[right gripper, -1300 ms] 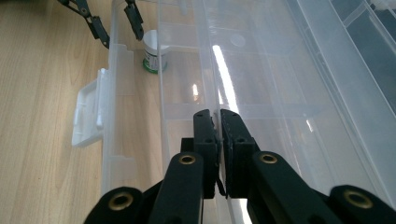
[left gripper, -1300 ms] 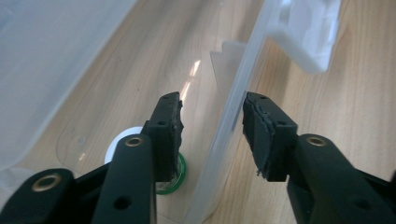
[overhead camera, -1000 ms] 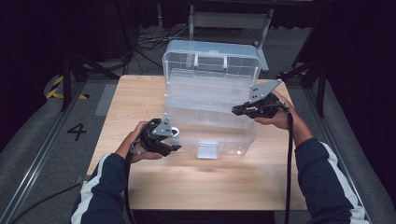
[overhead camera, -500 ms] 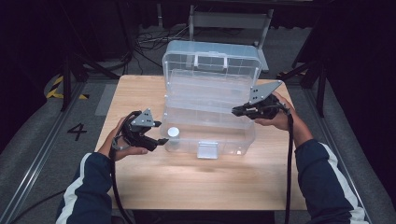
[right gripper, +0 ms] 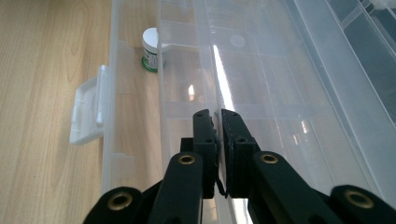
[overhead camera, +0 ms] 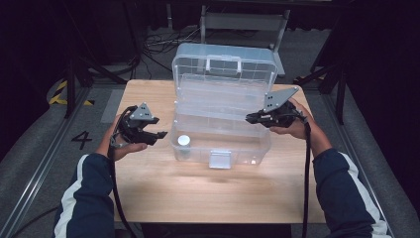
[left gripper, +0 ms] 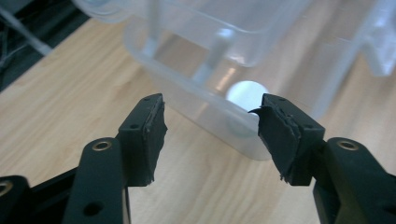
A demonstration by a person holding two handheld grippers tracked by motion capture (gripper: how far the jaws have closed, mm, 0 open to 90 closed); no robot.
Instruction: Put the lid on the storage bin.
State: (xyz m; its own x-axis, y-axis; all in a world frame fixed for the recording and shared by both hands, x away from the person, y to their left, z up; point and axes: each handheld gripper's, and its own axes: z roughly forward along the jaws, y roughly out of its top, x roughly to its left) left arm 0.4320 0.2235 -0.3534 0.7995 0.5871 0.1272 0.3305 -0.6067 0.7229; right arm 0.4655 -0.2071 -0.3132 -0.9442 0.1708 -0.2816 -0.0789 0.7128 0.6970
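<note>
Left gripper [overhead camera: 157, 135]: held just left of the clear toolbox, its fingers [left gripper: 144, 135] spread with nothing between them; they have just been closing a little, yet a wide gap remains.
Left fingers' view: both black pads hang above the bare counter [left gripper: 60, 107], short of the box's rounded near corner and apart from it.
Small jar [overhead camera: 183, 144]: white-capped, standing inside the clear toolbox [overhead camera: 222, 130] at its front left corner, just beyond the left fingers and slightly to their right; seen through the wall from the left gripper view it is blurred [left gripper: 246, 95], so I take the pale round patch to be its cap.
Jar from the right gripper view [right gripper: 150, 49]: white lid, green-edged label, upright on the box floor, well ahead of the right fingers and to their left.
Right gripper [overhead camera: 250, 117]: at the right end of the box, fingers [right gripper: 205, 140] pressed together on the thin clear edge of the inner tray [right gripper: 219, 88], which runs straight away from them.
Tray: a long see-through insert with dividers, raised above the box's base; how far it is lifted I cannot tell.
Latch [right gripper: 86, 116]: white-clear flap on the front wall, left of the right fingers, hanging over the counter.
Lid [overhead camera: 224, 62]: swung open and standing up behind the base, beyond both pairs of fingers, its handle at the top.
Counter: pale wood, carrying the box at its far middle.
</note>
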